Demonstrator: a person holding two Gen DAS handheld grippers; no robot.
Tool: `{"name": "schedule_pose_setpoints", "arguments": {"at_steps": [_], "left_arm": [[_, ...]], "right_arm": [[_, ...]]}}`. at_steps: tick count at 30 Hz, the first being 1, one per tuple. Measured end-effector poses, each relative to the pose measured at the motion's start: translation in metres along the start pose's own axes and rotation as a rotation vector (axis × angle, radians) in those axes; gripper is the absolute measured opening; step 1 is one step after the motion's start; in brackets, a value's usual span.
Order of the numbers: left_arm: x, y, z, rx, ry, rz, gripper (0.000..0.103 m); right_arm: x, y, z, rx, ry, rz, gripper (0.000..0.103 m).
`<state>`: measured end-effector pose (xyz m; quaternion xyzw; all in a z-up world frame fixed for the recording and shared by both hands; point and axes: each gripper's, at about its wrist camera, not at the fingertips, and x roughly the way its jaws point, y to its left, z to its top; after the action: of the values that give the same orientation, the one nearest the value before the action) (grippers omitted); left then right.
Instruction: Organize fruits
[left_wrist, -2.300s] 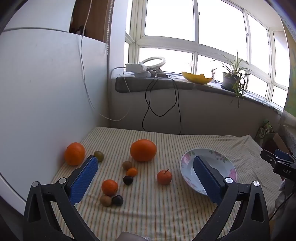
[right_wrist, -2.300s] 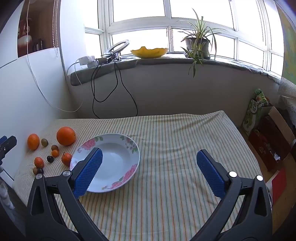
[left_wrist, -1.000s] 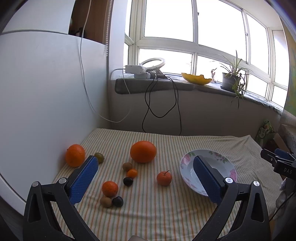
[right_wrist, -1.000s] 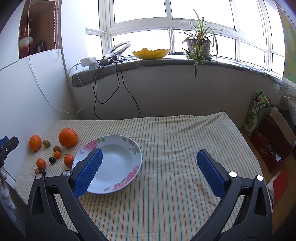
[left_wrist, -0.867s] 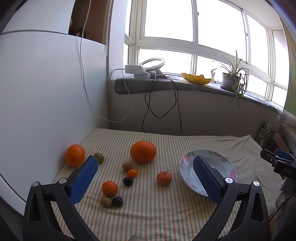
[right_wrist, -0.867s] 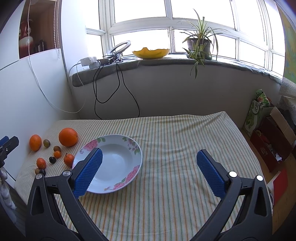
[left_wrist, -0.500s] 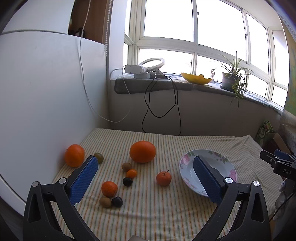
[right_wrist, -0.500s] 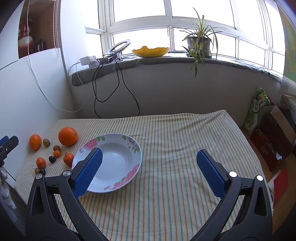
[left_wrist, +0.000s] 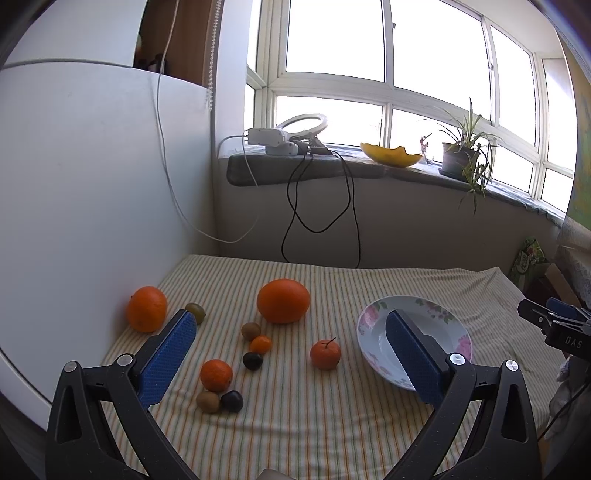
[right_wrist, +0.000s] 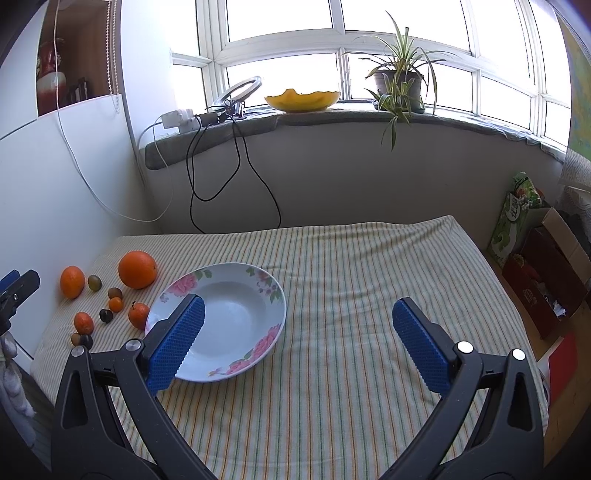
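While both jaws gape: left gripper (left_wrist: 291, 354) over scattered fruit (left_wrist: 283, 301); right gripper (right_wrist: 297, 341) beside floral plate (right_wrist: 236, 325).

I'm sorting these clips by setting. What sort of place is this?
Probably a room in a home: a windowsill with a potted plant, a striped cloth laid with fruit, and a floral plate.
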<state>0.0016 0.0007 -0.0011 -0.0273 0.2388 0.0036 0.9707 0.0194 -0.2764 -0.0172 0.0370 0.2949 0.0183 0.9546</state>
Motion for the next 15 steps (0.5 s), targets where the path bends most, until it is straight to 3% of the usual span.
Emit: {"name": "schedule_pose_setpoints", "arguments": {"at_steps": [15], "left_arm": [[0.0015,0.0,-0.0001,0.0,0.003,0.0,0.102]], "right_arm": [[0.002,0.0014,-0.0018,-0.005,0.006,0.01,0.103]]}}
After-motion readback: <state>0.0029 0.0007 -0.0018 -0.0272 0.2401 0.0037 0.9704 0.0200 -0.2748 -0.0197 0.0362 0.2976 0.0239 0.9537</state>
